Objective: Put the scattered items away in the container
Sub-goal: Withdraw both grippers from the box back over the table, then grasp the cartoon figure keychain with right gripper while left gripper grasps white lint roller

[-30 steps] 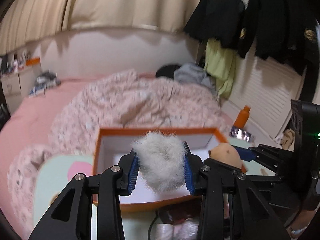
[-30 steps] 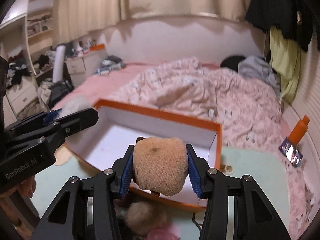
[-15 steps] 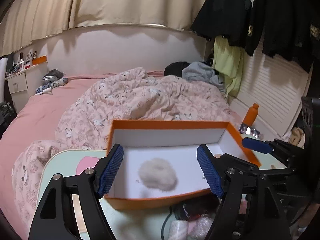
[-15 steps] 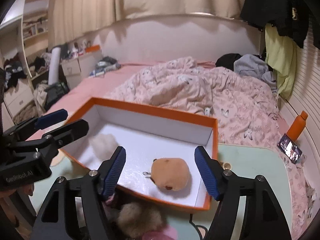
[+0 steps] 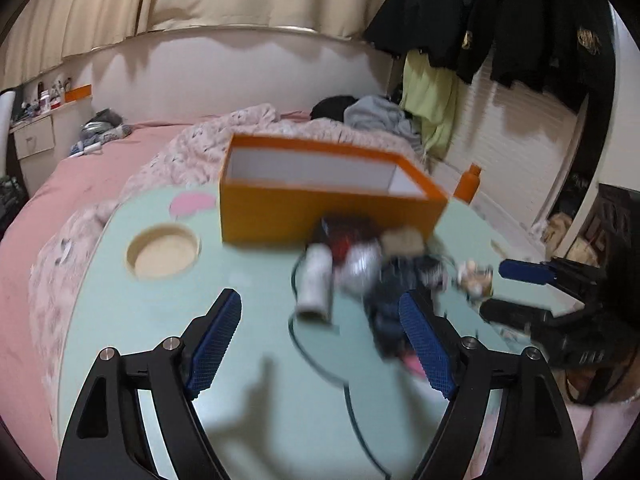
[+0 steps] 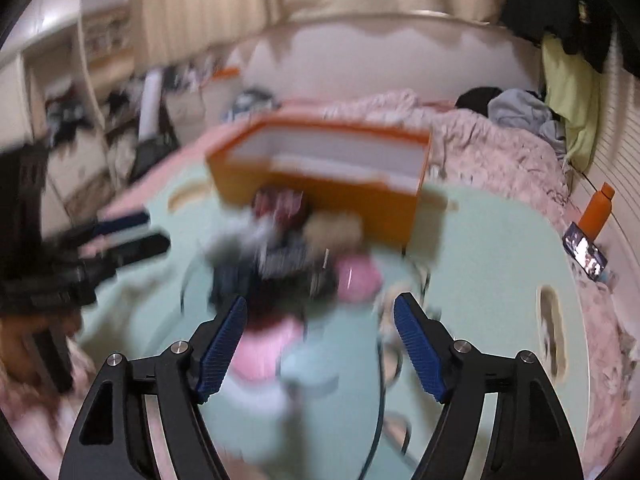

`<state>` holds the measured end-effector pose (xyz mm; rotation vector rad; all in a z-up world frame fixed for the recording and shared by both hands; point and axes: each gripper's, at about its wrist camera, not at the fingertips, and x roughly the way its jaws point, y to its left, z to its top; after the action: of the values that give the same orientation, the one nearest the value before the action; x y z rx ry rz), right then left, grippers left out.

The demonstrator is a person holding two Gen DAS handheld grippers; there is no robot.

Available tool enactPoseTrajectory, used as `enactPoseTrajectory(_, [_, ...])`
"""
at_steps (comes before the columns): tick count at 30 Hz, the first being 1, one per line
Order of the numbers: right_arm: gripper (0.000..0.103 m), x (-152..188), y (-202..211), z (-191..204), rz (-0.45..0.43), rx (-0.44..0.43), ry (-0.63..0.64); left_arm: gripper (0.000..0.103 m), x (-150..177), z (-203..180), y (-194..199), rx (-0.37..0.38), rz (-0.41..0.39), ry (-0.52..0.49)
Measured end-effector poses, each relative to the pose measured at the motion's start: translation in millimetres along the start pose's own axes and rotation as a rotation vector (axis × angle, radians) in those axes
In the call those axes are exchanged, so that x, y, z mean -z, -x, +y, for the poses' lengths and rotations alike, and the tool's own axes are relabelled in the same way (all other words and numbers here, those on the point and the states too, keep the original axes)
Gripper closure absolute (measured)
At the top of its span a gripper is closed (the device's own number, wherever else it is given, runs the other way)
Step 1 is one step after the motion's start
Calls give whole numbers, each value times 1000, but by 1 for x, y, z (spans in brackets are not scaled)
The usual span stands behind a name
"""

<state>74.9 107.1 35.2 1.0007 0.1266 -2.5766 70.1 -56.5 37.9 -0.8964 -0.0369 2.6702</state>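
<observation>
I have both grippers angled downward over the pale green surface (image 5: pixel 248 408), short of the orange box (image 5: pixel 320 212) that stands at its far side, against the bed (image 5: pixel 80 176). My left gripper (image 5: pixel 320 340) has its jaws spread and opening wider, with nothing pressed between the blue pads; bare surface and the near end of a white tube (image 5: pixel 316 280) show in the gap, lying on the surface and not held. Its right finger crosses the edge of a dark, blurred heap of small items (image 5: pixel 400 280) piled just in front of the box, touching or nearly touching its near wall. In that same view my right gripper (image 5: pixel 496 288) reaches in from the right, level with the heap, its fingers parted. From the right wrist view the right gripper (image 6: pixel 320 340) is also widening, pads apart and empty; below and between them I see only smeared pink and dark shapes of the scattered items (image 6: pixel 288 264), too blurred to name, apart from a tan fluffy thing (image 6: pixel 332 228) next to the box (image 6: pixel 320 184). The left gripper (image 6: pixel 132 232) shows at the left edge there, pointing toward the heap. I cannot see the box's floor from either camera.
</observation>
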Motion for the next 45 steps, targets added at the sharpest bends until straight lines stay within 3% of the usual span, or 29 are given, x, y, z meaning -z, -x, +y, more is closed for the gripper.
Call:
enactPoseTrajectory(3, [27,19,-5,5,26,53,20,22,13,-12,-4,-75,-13,-70])
enactPoseTrajectory(8, [27,32,-19,-6,76,62,-46,22,19,-15,-22,-135,22,-109])
enactPoseTrajectory(11, [25,36,-23,-6,83,79,-44,22,24,-17,-36,-182,95,-137])
enactPoseTrajectory(14, [18,37,-24,0,85,91,-9,19,28,-21,-39,-209,74,-155])
enactPoseTrajectory(21, [15,37,-24,-4,79,84,-19,18,27,-19,-39,-202,72,-144])
enactPoseTrajectory(25, [21,37,-11,-17,19,75,-92,18,27,-18,-40,-198,73,-141])
enactPoseTrajectory(30, [21,30,1,-33,-44,122,-151,18,27,-16,-41,-167,84,-135])
enactPoseTrajectory(36, [33,8,-23,-44,5,110,-139,18,27,-16,-39,-172,77,-124])
enactPoseTrajectory(40, [35,1,-46,-41,71,189,-84,18,25,-10,-32,-133,50,-80])
enactPoseTrajectory(42, [47,3,-48,-40,59,167,-85,18,22,-4,-27,-106,35,-43])
enactPoseTrajectory(43, [62,3,-47,-39,54,162,-83,18,20,-1,-26,-95,31,-29])
enactPoseTrajectory(45, [62,5,-45,-38,43,162,-86,18,14,4,-23,-72,23,5])
